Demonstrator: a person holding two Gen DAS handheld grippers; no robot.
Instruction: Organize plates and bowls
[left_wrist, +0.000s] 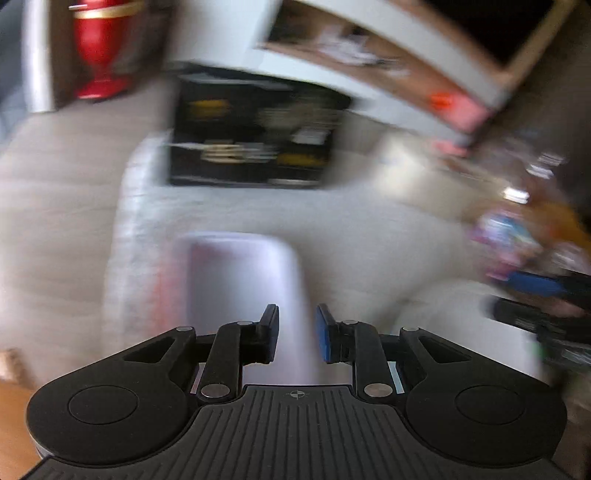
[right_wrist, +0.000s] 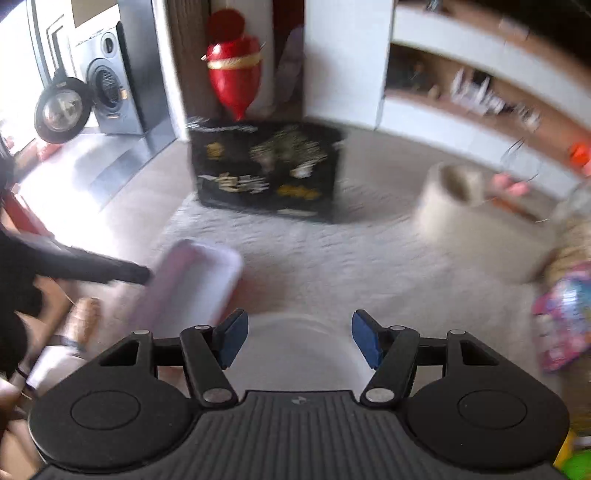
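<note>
A pale lilac rectangular tray lies on the white rug, smeared by motion just like the rug. My left gripper hangs over the tray's near end. Its jaws stand narrow, and the tray's right rim shows through the gap with neither pad on it. In the right wrist view the tray sits left of centre, and the left gripper reaches it from the left. My right gripper is open wide over a faint, pale round bowl. It also appears at the right edge of the left wrist view.
A black printed box stands on the far side of the rug, with a red ornament behind it. White shelves run along the right. A beige roll and a colourful packet lie at the right. A washing machine is far left.
</note>
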